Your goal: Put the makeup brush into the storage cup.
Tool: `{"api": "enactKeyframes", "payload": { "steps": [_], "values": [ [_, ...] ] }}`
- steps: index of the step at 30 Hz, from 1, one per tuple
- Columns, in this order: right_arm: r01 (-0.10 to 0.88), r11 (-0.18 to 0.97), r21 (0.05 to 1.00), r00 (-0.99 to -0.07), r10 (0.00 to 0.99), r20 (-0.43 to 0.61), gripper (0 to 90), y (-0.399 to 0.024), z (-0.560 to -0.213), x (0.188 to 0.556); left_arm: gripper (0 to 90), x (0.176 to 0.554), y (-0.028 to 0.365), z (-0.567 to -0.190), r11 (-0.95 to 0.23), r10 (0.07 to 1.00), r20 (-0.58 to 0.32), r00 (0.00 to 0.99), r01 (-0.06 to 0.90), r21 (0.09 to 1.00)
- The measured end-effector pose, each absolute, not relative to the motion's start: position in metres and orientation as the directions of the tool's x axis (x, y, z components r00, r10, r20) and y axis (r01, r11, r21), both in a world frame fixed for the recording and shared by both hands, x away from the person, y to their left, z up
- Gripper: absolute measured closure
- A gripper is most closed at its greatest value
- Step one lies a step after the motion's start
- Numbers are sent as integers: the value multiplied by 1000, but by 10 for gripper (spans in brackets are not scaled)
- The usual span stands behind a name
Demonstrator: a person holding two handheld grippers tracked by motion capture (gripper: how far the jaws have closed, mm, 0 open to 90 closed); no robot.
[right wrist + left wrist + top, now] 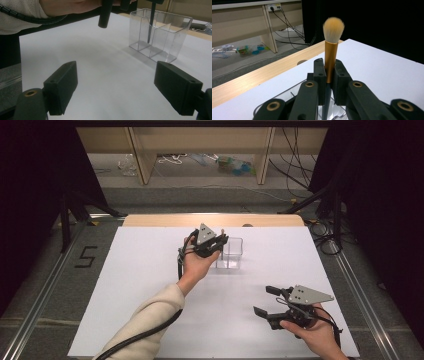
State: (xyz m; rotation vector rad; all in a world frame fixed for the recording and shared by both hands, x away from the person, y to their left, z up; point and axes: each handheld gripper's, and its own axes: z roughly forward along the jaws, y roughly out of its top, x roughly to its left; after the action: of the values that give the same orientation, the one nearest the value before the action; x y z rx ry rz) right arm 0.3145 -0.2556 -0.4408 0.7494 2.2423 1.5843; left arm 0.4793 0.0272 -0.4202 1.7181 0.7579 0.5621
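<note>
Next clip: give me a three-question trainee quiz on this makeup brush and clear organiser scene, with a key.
1. True or false: the left gripper is shut on the makeup brush.
2. Which end of the brush points up: A bristles, B handle tip?
3. Fill in: the handle's lower end hangs inside the clear ____.

Key: 1 true, the jaws clamp the gold ferrule. 2 A. 3 organiser; the right gripper view shows the dark handle within a compartment, apparently above its floor. The right gripper rests open and empty on the white table.
</note>
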Motion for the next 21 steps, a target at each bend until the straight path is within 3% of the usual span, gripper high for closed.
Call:
{"api": "enactKeyframes", "payload": {
  "steps": [21],
  "values": [
    [246,259,934,-824,563,61,199,-255,-441,314,833,483,24,-419,-173,731,-21,682,215,961]
  ]
}}
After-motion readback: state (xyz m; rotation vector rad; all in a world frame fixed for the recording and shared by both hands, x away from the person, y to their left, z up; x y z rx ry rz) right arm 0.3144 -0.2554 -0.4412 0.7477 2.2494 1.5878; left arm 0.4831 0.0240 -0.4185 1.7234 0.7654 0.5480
